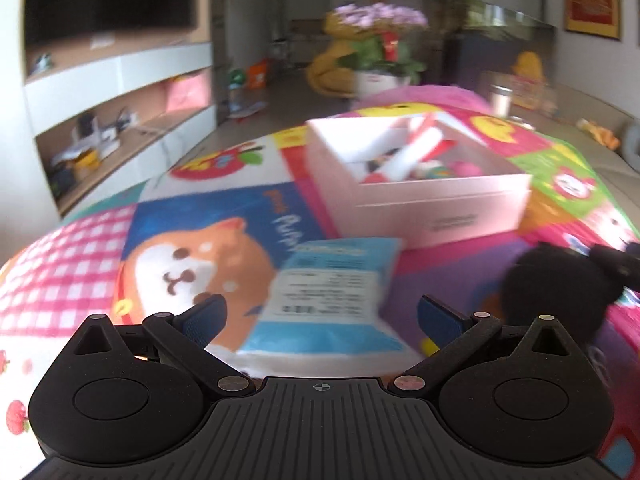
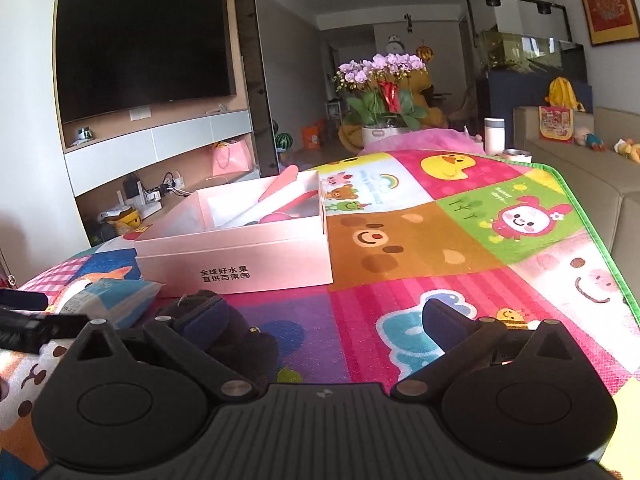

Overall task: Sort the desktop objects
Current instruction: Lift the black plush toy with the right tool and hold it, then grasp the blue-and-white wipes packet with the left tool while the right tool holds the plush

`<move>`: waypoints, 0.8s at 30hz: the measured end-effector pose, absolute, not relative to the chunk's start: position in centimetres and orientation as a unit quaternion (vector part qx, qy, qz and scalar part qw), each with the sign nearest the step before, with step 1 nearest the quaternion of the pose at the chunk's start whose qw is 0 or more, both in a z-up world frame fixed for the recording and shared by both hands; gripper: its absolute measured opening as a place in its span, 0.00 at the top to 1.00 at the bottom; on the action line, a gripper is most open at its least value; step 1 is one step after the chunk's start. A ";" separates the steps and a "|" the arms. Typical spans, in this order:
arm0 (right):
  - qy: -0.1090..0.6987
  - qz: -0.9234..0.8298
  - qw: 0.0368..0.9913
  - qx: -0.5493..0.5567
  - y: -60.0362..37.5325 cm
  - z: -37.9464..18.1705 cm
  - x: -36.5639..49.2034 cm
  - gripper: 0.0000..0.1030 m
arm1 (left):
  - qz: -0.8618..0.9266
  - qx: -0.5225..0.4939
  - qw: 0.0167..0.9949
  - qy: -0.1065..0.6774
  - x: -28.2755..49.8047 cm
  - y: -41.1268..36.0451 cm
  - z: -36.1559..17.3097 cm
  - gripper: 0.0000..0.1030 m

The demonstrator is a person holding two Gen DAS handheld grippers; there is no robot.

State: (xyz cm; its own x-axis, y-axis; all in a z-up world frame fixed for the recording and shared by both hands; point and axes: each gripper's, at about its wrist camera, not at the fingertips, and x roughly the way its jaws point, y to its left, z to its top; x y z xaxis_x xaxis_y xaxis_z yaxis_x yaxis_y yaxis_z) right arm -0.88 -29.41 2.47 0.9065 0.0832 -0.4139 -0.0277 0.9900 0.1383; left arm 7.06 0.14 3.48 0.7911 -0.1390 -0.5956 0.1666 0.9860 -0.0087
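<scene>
A blue and white packet (image 1: 328, 296) lies on the colourful mat between the open fingers of my left gripper (image 1: 320, 316), which is not closed on it. It also shows in the right wrist view (image 2: 108, 300). A black plush object (image 1: 560, 280) lies to the right of the left gripper; in the right wrist view it (image 2: 236, 340) sits by the left finger of my open right gripper (image 2: 324, 320). A pink open box (image 1: 420, 184) holding several items stands behind; it also shows in the right wrist view (image 2: 240, 256).
The patchwork play mat (image 2: 460, 240) covers the table; its green edge runs along the right. A flower pot (image 2: 380, 92) and a white flask (image 2: 494, 134) stand at the far end. A sofa (image 2: 580, 168) is to the right, a TV wall (image 2: 140, 40) to the left.
</scene>
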 end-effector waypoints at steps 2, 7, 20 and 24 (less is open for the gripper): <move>0.220 0.026 0.972 0.077 -29.7 2.4 -0.5 0.00 | -0.076 0.009 0.944 0.321 7.8 0.5 3.0 0.00; 0.232 0.015 0.967 0.101 -30.4 2.2 -0.1 0.00 | -0.074 -0.014 0.940 0.333 9.0 0.1 2.4 0.18; 0.242 0.040 0.961 0.131 -31.1 1.6 0.4 0.00 | -0.118 -0.003 0.935 0.333 3.9 -1.2 2.0 0.31; 0.259 0.035 0.950 0.169 -32.1 1.2 1.1 0.00 | -0.115 -0.022 0.936 0.331 3.4 -1.0 1.3 0.20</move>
